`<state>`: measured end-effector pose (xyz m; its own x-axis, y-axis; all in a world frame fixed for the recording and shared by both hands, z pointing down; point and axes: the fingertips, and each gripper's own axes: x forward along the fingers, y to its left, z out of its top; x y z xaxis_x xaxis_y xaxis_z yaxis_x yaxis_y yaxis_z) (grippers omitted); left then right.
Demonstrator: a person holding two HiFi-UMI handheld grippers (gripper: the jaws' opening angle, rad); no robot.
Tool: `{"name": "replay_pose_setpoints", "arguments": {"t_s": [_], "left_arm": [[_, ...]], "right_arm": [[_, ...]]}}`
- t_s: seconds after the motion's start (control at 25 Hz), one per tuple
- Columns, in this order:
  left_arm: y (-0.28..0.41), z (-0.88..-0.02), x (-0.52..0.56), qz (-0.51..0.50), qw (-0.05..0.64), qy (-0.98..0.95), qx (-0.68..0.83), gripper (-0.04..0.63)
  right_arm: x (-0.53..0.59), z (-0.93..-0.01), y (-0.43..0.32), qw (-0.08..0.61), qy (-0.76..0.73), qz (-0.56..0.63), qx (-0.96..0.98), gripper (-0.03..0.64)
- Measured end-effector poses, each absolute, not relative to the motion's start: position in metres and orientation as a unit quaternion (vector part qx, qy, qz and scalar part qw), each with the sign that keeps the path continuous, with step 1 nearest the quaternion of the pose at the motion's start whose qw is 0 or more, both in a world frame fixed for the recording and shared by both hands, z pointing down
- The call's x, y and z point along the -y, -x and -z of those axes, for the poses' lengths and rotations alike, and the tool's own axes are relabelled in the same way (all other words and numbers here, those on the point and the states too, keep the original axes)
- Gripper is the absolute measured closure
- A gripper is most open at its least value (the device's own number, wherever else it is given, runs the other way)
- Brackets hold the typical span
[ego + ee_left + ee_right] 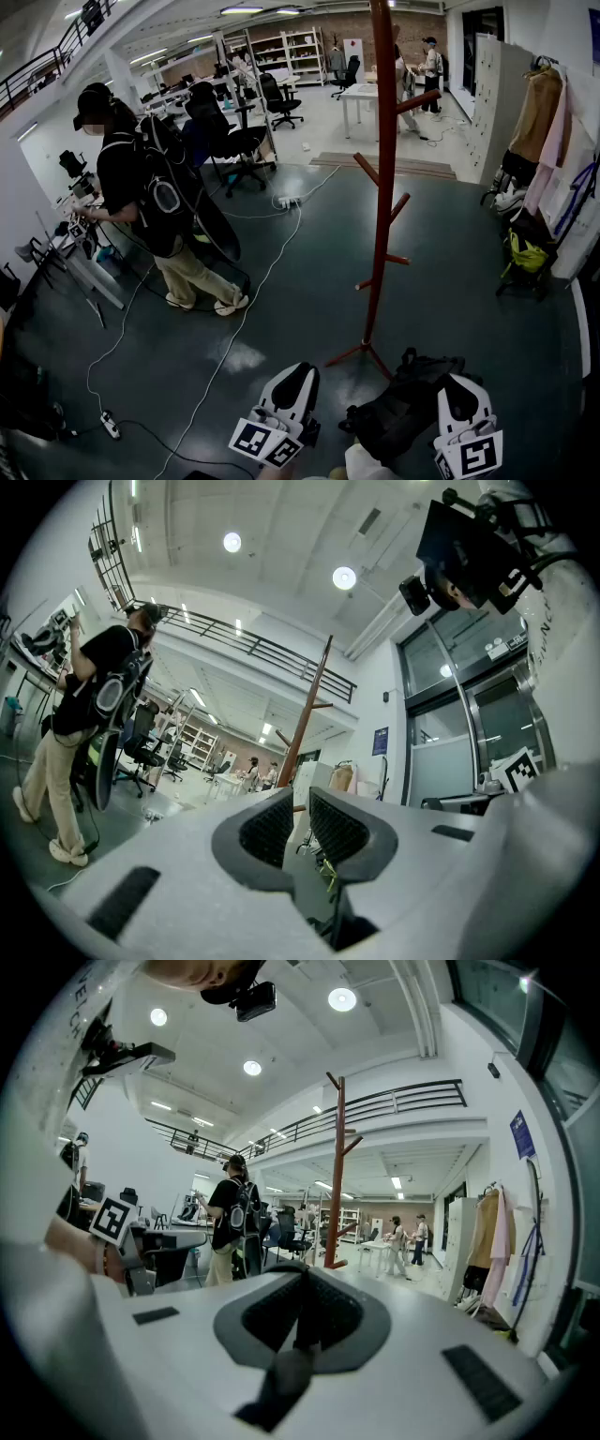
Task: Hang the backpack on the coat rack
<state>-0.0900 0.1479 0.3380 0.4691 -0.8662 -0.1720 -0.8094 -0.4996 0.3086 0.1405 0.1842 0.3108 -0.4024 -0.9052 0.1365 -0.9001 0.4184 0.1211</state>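
Observation:
The red coat rack (382, 187) stands upright on the dark floor straight ahead, its pegs bare; it also shows in the left gripper view (309, 705) and the right gripper view (337, 1176). The black backpack (403, 417) sits low beside the rack's foot, between my two grippers. My right gripper (455, 382) is over its right side, and its jaws (305, 1283) are shut on a dark strap (291, 1372) that trails back toward the camera. My left gripper (298, 370) is left of the backpack; its jaws (300, 803) stand a narrow gap apart with nothing between them.
A person wearing a backpack (141, 197) works at a desk on the left. White cables (253, 291) and a power strip (111, 427) cross the floor left of the rack. Clothes (544, 122) and bags (525, 253) line the right wall. Office chairs (225, 141) stand behind.

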Motion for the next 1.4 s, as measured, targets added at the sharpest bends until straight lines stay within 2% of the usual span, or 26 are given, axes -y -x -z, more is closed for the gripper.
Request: {"name": "replay_pose_setpoints", "arguments": {"t_s": [0.44, 0.88, 1.4], "left_arm": [[0.066, -0.330, -0.075, 0.163, 0.076, -0.845, 0.504, 0.534], [0.064, -0.344, -0.044, 0.151, 0.094, -0.840, 0.512, 0.534], [0.058, -0.365, 0.058, 0.157, 0.105, -0.854, 0.484, 0.534]], "right_arm": [[-0.096, -0.304, -0.154, 0.087, -0.519, 0.040, 0.849, 0.589], [-0.039, -0.304, -0.154, 0.093, -0.525, 0.034, 0.846, 0.589], [0.026, -0.332, -0.149, 0.122, -0.540, 0.016, 0.833, 0.589]]}}
